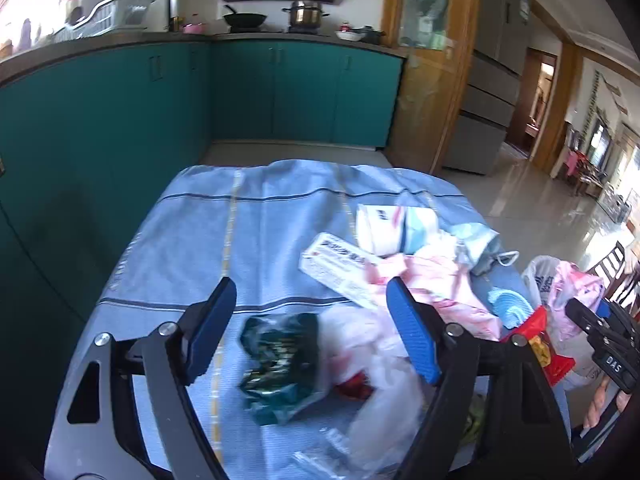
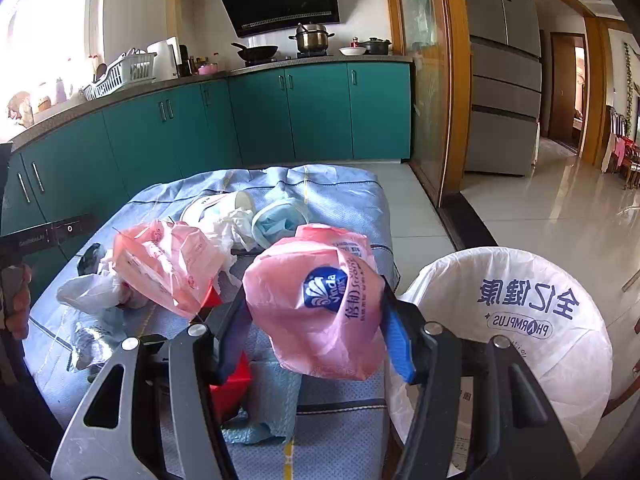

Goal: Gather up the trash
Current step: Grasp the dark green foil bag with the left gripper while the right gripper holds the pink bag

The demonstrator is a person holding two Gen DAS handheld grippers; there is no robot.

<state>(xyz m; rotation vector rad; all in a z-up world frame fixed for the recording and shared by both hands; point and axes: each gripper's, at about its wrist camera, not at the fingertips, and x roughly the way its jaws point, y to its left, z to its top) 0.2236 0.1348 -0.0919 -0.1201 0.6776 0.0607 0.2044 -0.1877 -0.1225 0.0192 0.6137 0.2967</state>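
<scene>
Right wrist view: right gripper [image 2: 316, 320] pinches a crumpled pink wrapper [image 2: 320, 304] with a blue round logo, held above the blue cloth [image 2: 340, 188] beside the white-lined bin [image 2: 520, 320]. Left gripper [image 1: 310, 332] fingers spread wide, nothing between the pads, over a dark green wrapper [image 1: 276, 364] and a clear bag [image 1: 372, 364] lying on the cloth.

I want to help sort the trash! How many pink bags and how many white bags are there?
Pink: 2, the held bag and the loose bag
White: 2, the bin liner and the crumpled bag
Total: 4
</scene>
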